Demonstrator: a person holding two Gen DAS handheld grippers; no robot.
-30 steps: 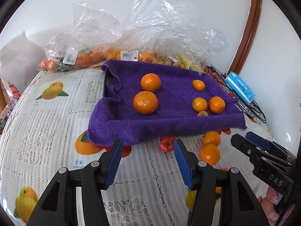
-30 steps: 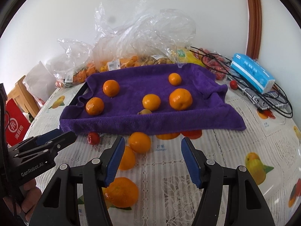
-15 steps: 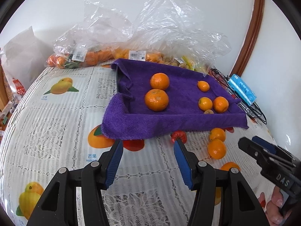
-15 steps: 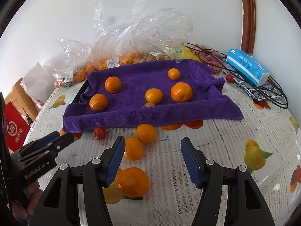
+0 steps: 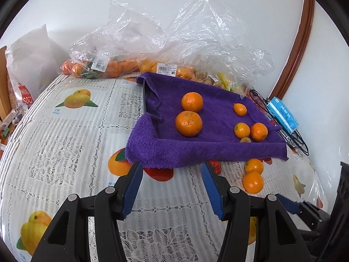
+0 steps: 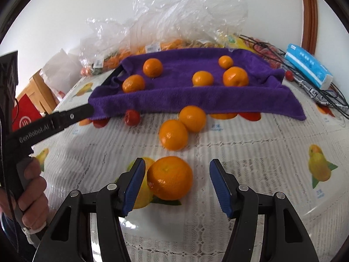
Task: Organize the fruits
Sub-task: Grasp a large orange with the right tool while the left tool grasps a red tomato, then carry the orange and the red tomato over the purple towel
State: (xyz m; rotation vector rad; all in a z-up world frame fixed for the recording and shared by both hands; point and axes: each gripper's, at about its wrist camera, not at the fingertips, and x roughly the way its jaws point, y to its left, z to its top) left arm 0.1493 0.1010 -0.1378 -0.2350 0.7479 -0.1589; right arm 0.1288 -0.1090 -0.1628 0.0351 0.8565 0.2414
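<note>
- Our right gripper (image 6: 176, 182) straddles the nearest orange (image 6: 169, 177) on the tablecloth (image 6: 261, 152). Its jaws have just been closing, but there's a clear gap on the right side; the left pad (image 6: 133, 184) looks at or near the peel. No grip yet.
- Our left gripper (image 5: 171, 187) is partly open and holds nothing, hovering before the purple towel (image 5: 196, 150).
- Five oranges plus one small brownish fruit lie on the towel; three oranges and a small red fruit (image 6: 131, 118) remain on the cloth.
- Risk: the orange sits off-centre toward the left pad. We judge that closing from here could nudge it sideways, so it rolls out forward.
- Risk: a rolling orange could knock the pair of oranges (image 6: 182, 126) just ahead and scatter them.
- Risk: the lace cloth could snag a low fingertip.
- Room: bare cloth to the right of the orange; the left gripper's body crowds the left side.
- Edges: the towel's raised front fold must be cleared on delivery; open room lies mid-towel, between the oranges there.
</note>
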